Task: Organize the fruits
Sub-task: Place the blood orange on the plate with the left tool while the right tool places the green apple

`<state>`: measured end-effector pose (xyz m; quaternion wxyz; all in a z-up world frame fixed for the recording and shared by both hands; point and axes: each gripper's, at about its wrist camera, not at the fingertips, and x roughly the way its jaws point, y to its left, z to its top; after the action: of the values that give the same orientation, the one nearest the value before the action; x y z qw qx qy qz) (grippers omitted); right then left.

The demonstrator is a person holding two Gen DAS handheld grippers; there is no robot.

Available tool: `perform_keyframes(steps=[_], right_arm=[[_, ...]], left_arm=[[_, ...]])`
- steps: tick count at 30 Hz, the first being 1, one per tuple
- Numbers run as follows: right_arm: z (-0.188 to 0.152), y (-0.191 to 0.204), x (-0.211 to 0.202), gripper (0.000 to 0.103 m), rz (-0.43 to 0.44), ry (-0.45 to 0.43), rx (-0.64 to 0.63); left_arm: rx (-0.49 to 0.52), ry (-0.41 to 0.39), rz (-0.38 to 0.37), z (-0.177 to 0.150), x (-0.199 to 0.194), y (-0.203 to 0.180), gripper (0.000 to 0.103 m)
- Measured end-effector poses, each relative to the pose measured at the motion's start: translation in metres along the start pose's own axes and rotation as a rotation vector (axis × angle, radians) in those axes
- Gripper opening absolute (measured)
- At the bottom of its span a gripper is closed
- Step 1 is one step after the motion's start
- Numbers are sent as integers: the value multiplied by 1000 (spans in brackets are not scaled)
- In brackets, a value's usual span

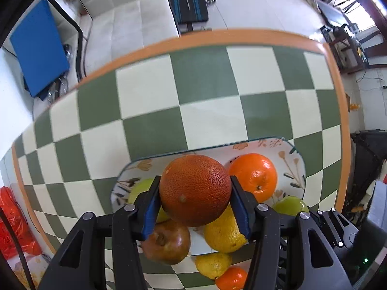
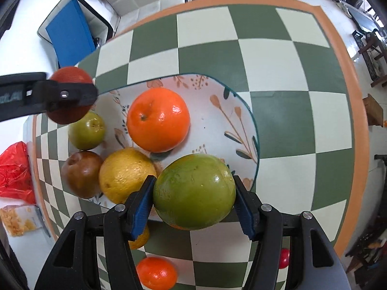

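My left gripper (image 1: 194, 192) is shut on a dark reddish orange (image 1: 194, 189), held above the floral plate (image 1: 266, 145). In the right wrist view that same reddish orange (image 2: 69, 76) and the left gripper (image 2: 70, 95) show at the left edge. My right gripper (image 2: 193, 193) is shut on a large green citrus (image 2: 194, 192) over the floral plate's (image 2: 217, 125) near rim. On the plate lie a bright orange (image 2: 158, 119), a yellow citrus (image 2: 125, 174), a green apple (image 2: 85, 130) and a brown-red apple (image 2: 81, 172).
A small lemon (image 1: 212, 264) and a small tangerine (image 2: 156, 273) lie on the checked tablecloth (image 2: 278, 60) near the plate. A red bag (image 2: 14, 171) sits at the left past the table edge. A small red fruit (image 2: 283, 258) shows behind the right finger.
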<state>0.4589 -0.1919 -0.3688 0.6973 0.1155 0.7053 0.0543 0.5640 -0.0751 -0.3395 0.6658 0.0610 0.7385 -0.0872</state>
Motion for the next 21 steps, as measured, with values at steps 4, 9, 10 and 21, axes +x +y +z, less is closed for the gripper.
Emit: perform_keyframes(steps=[4,9,10,21], right_arm=[[0,-8,8,65,13,36,16],[3,-11,-1,93,14,11,22],[3,-11,-3,93,9,5,20],[-7,-5,-42,93,-81,-86,3]], left_arm=[[-26,44,-23,1,11,4,51],[-61,0,-14,0,1,13,91],[-70,-5,-21,-2,-1,16,91],[-184,-126,25,-63,-21,46,91]])
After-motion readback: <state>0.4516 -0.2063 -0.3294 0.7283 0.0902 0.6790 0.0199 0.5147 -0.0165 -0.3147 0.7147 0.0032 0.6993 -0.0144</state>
